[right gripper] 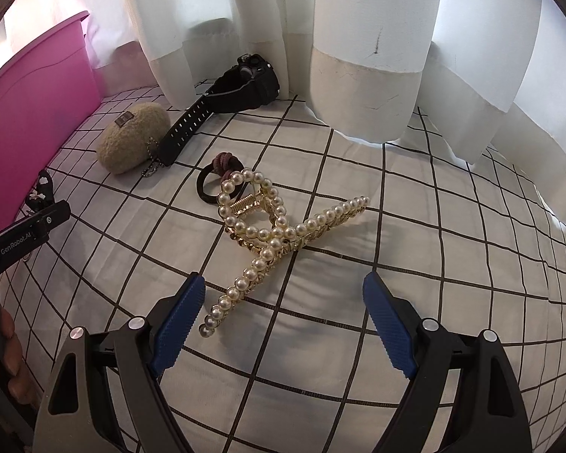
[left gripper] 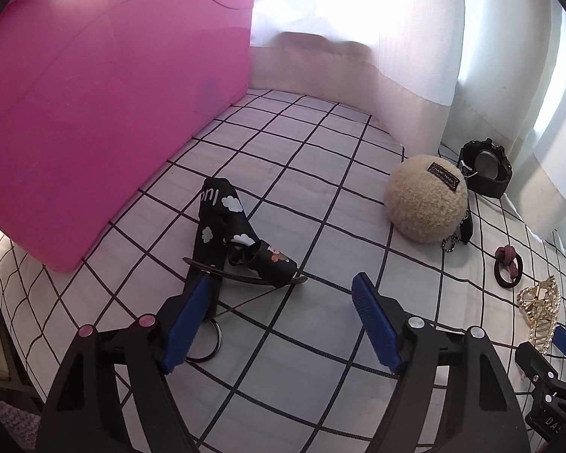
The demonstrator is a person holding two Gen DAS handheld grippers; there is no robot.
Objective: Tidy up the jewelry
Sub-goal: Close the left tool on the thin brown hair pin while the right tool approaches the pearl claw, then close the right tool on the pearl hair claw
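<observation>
We work on a white sheet (right gripper: 358, 358) crossed with black grid lines, pale curtains (right gripper: 358, 37) hanging ahead of both tools. The pink bin (left gripper: 94, 113) looms ahead and to the left of our left gripper (left gripper: 281, 283), whose blue pads stand apart with nothing pinched; the black lanyard (left gripper: 222, 226) with its cloud print lies just ahead, its strap passing by the left pad. Off to that gripper's right sit the fuzzy beige ball charm (left gripper: 426, 198) and the black watch (left gripper: 485, 168). Our right gripper (right gripper: 283, 287) is spread wide too, holding nothing, with the pearl hair claw (right gripper: 268, 234) lying just ahead between its fingers (one prong reaches back toward the left pad). A dark hair tie (right gripper: 215, 185) touches the claw's far end. We judge the risks thus: the rounded pearls could slip from the pads, and the hair tie could snag and drag along.
</observation>
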